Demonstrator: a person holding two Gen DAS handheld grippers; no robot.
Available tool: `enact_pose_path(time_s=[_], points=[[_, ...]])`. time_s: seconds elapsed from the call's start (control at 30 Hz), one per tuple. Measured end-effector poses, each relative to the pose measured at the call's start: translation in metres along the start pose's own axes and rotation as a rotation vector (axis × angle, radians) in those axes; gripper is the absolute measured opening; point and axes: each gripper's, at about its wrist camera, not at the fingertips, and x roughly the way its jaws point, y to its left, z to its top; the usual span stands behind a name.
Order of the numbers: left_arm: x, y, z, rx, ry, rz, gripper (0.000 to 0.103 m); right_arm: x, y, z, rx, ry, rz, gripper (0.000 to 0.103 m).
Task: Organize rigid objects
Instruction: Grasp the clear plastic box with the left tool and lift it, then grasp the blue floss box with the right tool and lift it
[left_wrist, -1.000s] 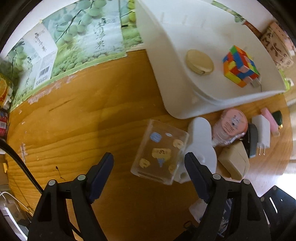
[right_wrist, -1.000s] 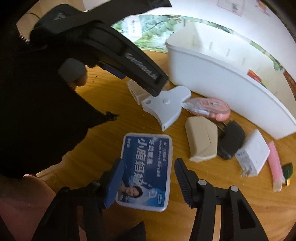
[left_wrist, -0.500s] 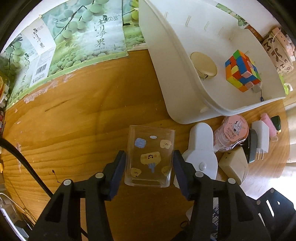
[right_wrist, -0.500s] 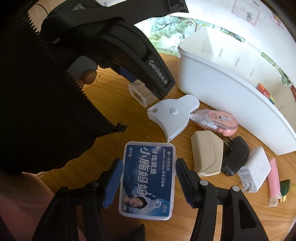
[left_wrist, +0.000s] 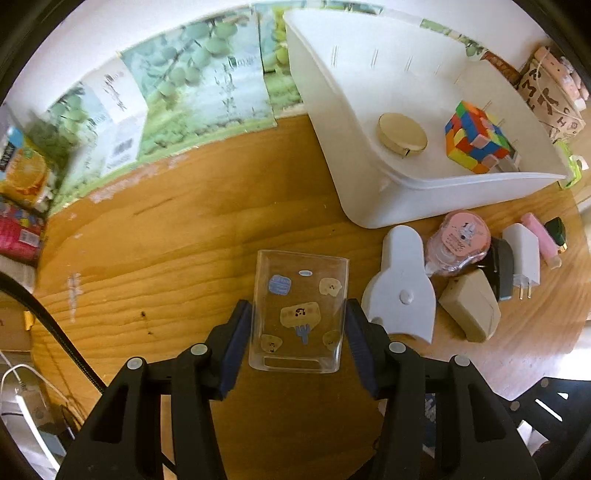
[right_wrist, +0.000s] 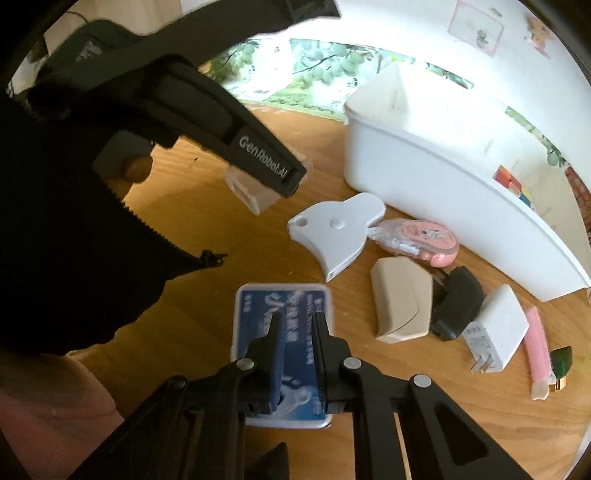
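Note:
A clear box with cartoon stickers (left_wrist: 299, 291) sits between the pads of my left gripper (left_wrist: 299, 306), which is shut on its two long sides just above the wooden table (left_wrist: 184, 258). The right wrist view shows this same clear box (right_wrist: 251, 192) under the left gripper's black body. My right gripper (right_wrist: 296, 318) is shut, its fingers nearly together over the face of a blue dental floss box (right_wrist: 255, 306), which looks blurred. A white bin (left_wrist: 369, 192) at the far right holds a colour cube (left_wrist: 476, 144) and a round gold tin (left_wrist: 400, 134).
In front of the bin lie a white fan-shaped piece (left_wrist: 402, 291), pink correction tape (left_wrist: 461, 243), a beige case (left_wrist: 471, 310), a black part (left_wrist: 504, 266), a white charger (left_wrist: 522, 254) and a pink tube (left_wrist: 541, 240). Printed cartons (left_wrist: 166, 110) line the back wall. A dark sleeve (right_wrist: 55, 221) fills the right view's left side.
My left jaws closed onto the clear box, which turned square between them. My right jaws went from straddling the blue floss box to nearly together over its face.

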Motion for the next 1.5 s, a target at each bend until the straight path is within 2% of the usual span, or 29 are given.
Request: enact_pose_path(time_s=[0.07, 0.2, 0.37, 0.53, 0.7, 0.73, 0.8, 0.83, 0.87, 0.9, 1.13, 1.27, 1.4, 1.5], points=[[-0.010, 0.000, -0.007, -0.004, -0.021, 0.014, 0.054, -0.003, 0.001, -0.003, 0.007, 0.000, 0.005, 0.018], [-0.026, -0.002, -0.020, -0.018, -0.055, 0.036, 0.054, -0.010, 0.002, -0.009, 0.019, -0.012, 0.009, 0.050], [-0.044, 0.002, -0.034, -0.045, -0.091, 0.061, 0.054, -0.018, 0.013, -0.015, -0.003, -0.020, 0.044, 0.069], [-0.063, 0.009, -0.046, -0.069, -0.130, 0.083, 0.054, -0.009, 0.026, -0.015, -0.037, 0.014, 0.048, 0.069], [-0.078, 0.013, -0.058, -0.093, -0.159, 0.100, 0.054, -0.001, 0.042, -0.009, -0.084, 0.021, -0.014, 0.068], [-0.081, 0.014, -0.060, -0.098, -0.164, 0.102, 0.054, 0.001, 0.044, -0.008, -0.096, 0.023, -0.033, 0.065], [-0.086, 0.017, -0.064, -0.114, -0.177, 0.108, 0.054, 0.011, 0.046, -0.004, -0.128, 0.017, -0.090, 0.042], [-0.088, 0.018, -0.066, -0.123, -0.182, 0.110, 0.054, 0.013, 0.049, -0.002, -0.136, 0.014, -0.108, 0.036], [-0.089, 0.019, -0.068, -0.131, -0.184, 0.110, 0.054, 0.014, 0.048, -0.001, -0.147, 0.007, -0.118, 0.026], [-0.092, 0.021, -0.069, -0.141, -0.190, 0.113, 0.054, 0.014, 0.048, 0.000, -0.152, 0.005, -0.118, 0.023], [-0.103, 0.028, -0.079, -0.189, -0.212, 0.142, 0.054, 0.010, 0.039, 0.002, -0.159, -0.005, -0.072, 0.027], [-0.109, 0.032, -0.084, -0.226, -0.224, 0.157, 0.054, 0.018, 0.038, 0.004, -0.159, 0.007, -0.081, 0.058], [-0.113, 0.033, -0.088, -0.262, -0.224, 0.166, 0.054, 0.022, 0.034, 0.003, -0.169, 0.021, -0.094, 0.066], [-0.114, 0.033, -0.090, -0.279, -0.221, 0.177, 0.054, 0.026, 0.030, 0.003, -0.178, 0.040, -0.106, 0.068]])
